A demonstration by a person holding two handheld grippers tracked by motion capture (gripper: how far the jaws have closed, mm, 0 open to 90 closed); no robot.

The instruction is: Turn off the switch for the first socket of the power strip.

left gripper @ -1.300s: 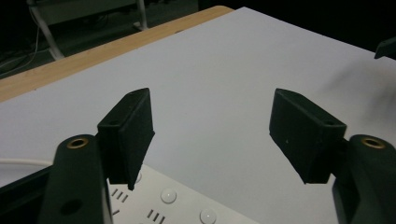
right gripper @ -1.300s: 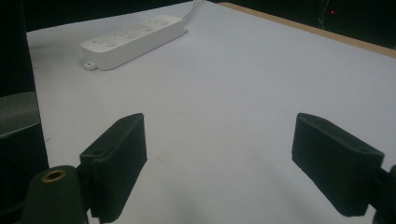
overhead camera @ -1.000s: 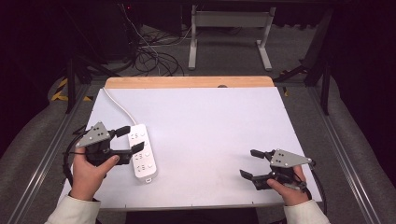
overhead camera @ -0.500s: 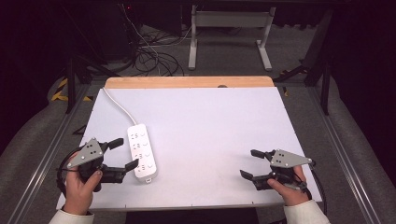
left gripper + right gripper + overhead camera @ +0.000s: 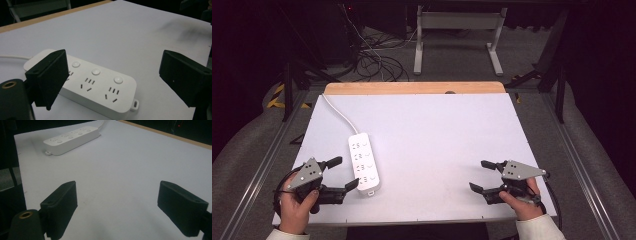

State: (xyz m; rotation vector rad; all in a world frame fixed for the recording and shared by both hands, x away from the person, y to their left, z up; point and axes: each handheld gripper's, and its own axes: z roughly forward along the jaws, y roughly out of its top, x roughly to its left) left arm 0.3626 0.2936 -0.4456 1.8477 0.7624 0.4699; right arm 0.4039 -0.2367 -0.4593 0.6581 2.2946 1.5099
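A white power strip [image 5: 364, 163] with several sockets and round buttons lies on the white table top [image 5: 437, 135], its white cord [image 5: 338, 113] running to the far left. My left gripper [image 5: 343, 173] is open at the front left, its jaws just left of the strip's near end and not touching it. In the left gripper view the strip [image 5: 92, 82] lies between and beyond the spread jaws. My right gripper [image 5: 482, 175] is open at the front right with nothing between its jaws. The right gripper view shows the strip [image 5: 71, 137] far off.
A wooden edge [image 5: 412, 88] borders the table's far side. Beyond it stand a grey metal frame [image 5: 457, 30] and tangled cables [image 5: 377, 60] on the dark floor. Metal rails [image 5: 584, 175] run along both sides of the table.
My left gripper has drawn back toward the front edge, away from the power strip. The strip and my right gripper have not moved.
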